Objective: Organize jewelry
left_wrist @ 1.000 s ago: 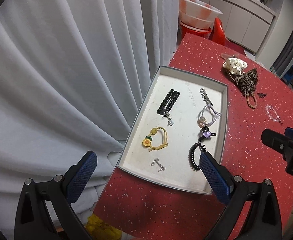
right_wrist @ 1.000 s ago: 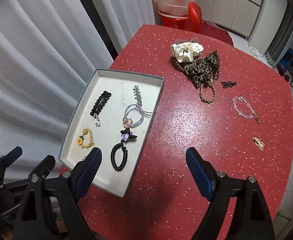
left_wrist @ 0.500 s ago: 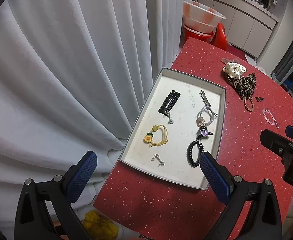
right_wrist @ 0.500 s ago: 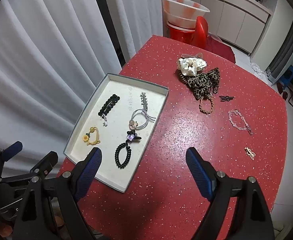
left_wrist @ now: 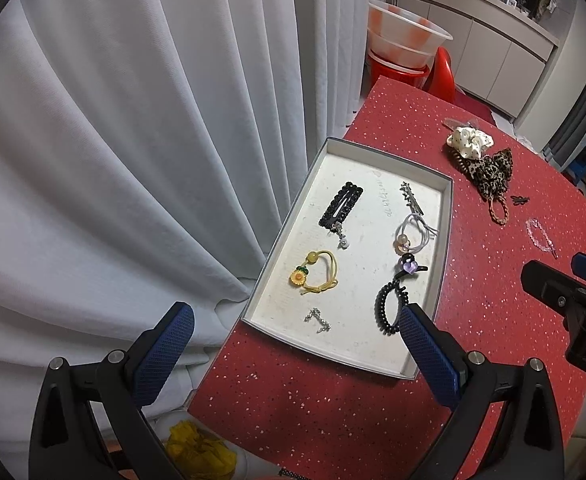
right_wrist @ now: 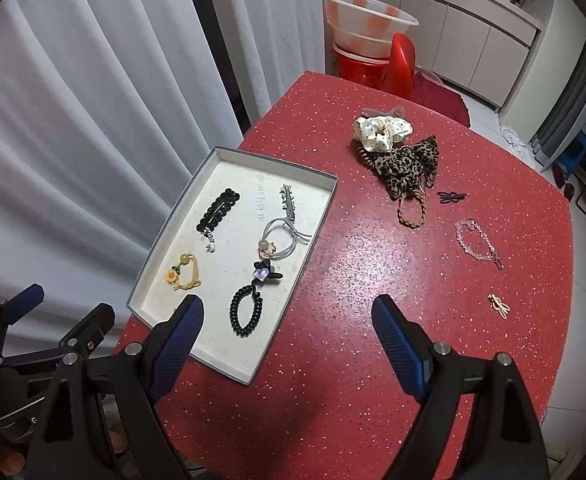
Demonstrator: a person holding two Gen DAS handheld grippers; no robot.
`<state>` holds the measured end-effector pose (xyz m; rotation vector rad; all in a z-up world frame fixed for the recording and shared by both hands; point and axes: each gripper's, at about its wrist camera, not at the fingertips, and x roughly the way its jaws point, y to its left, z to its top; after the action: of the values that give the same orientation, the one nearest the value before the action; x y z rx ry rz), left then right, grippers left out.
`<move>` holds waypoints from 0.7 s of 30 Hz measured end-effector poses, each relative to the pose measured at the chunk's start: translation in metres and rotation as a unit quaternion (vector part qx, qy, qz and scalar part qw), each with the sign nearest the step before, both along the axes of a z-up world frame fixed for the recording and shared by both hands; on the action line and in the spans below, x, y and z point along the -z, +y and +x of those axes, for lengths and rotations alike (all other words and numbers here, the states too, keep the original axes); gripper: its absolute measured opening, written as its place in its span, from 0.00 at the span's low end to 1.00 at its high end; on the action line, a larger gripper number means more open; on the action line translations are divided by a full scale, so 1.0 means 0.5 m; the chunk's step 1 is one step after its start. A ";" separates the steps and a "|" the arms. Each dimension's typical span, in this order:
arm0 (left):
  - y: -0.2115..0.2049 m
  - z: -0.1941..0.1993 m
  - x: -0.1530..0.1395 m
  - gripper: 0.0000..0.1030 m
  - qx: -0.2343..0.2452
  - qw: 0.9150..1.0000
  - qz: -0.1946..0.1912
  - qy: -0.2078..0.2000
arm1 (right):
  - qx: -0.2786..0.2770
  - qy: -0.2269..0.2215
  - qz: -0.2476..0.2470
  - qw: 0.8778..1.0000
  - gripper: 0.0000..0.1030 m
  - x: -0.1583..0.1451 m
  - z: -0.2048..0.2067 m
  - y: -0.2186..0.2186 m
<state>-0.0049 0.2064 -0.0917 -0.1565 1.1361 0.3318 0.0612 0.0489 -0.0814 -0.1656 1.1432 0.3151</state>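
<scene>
A shallow grey tray [left_wrist: 447, 216] [right_wrist: 325, 208] on the red table holds several hair pieces: a black clip [left_wrist: 341, 206], a yellow flower tie [left_wrist: 313, 274], a black coil tie [right_wrist: 245, 314], a white tie [right_wrist: 283, 238]. Loose on the table lie a white scrunchie [right_wrist: 381, 130], a leopard scrunchie [right_wrist: 407, 166], a clear bead bracelet [right_wrist: 475, 244], a small black clip [right_wrist: 451, 197] and a gold clip [right_wrist: 500, 306]. My left gripper [left_wrist: 293, 344] is open and empty above the tray's near end. My right gripper [right_wrist: 287, 334] is open and empty above the table's near side.
White curtains [left_wrist: 133, 120] hang along the table's left edge. A red chair with a stacked basin [right_wrist: 367, 20] stands beyond the far edge. Cabinets [right_wrist: 473, 40] line the back wall. Something yellow [left_wrist: 201, 450] lies below the table's near corner.
Both grippers have drawn back and up from the table, so the tray and loose pieces look smaller and farther. Both stay open and empty.
</scene>
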 end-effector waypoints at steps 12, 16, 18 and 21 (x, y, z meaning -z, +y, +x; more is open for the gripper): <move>0.001 0.000 -0.002 1.00 0.000 1.000 0.001 -0.001 | 0.000 0.000 0.001 1.000 0.85 0.000 -0.003 0.000; 0.002 0.000 -0.003 1.00 -0.001 1.000 0.000 -0.001 | 0.000 0.000 0.001 1.000 0.85 -0.001 -0.003 0.000; 0.002 0.000 -0.003 1.00 -0.001 1.000 0.001 0.000 | 0.000 0.000 0.002 1.000 0.85 -0.001 -0.003 0.001; 0.003 0.001 -0.003 1.00 -0.001 1.000 0.001 0.000 | -0.001 0.000 0.002 1.000 0.85 0.000 -0.004 0.003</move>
<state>-0.0045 0.2078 -0.0900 -0.1571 1.1352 0.3349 0.0591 0.0502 -0.0815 -0.1634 1.1427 0.3198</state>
